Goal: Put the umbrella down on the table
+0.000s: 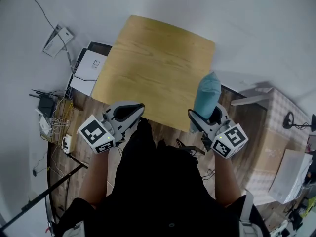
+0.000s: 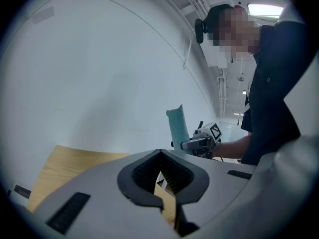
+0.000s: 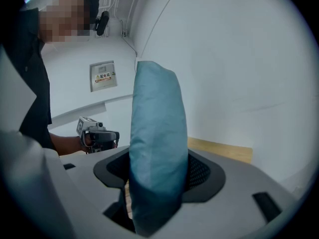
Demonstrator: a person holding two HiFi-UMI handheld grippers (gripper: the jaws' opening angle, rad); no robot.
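A folded teal umbrella (image 1: 207, 94) stands upright in my right gripper (image 1: 203, 120), which is shut on its lower part. It hangs over the near right edge of the light wooden table (image 1: 153, 65). In the right gripper view the umbrella (image 3: 157, 143) fills the space between the jaws, with the table (image 3: 224, 149) behind. My left gripper (image 1: 129, 113) hovers at the table's near left edge, shut with nothing held. The left gripper view shows its own jaw tips meeting (image 2: 162, 182), and the umbrella (image 2: 177, 126) and right gripper (image 2: 202, 143) beyond.
Cables and a power strip (image 1: 52, 115) lie on the floor at the left, with a white flat device (image 1: 89, 68) beside the table. Boxes and papers (image 1: 281, 147) crowd the right. A dark pole (image 1: 47, 194) crosses the lower left. The person's dark clothing (image 1: 158, 181) fills the bottom.
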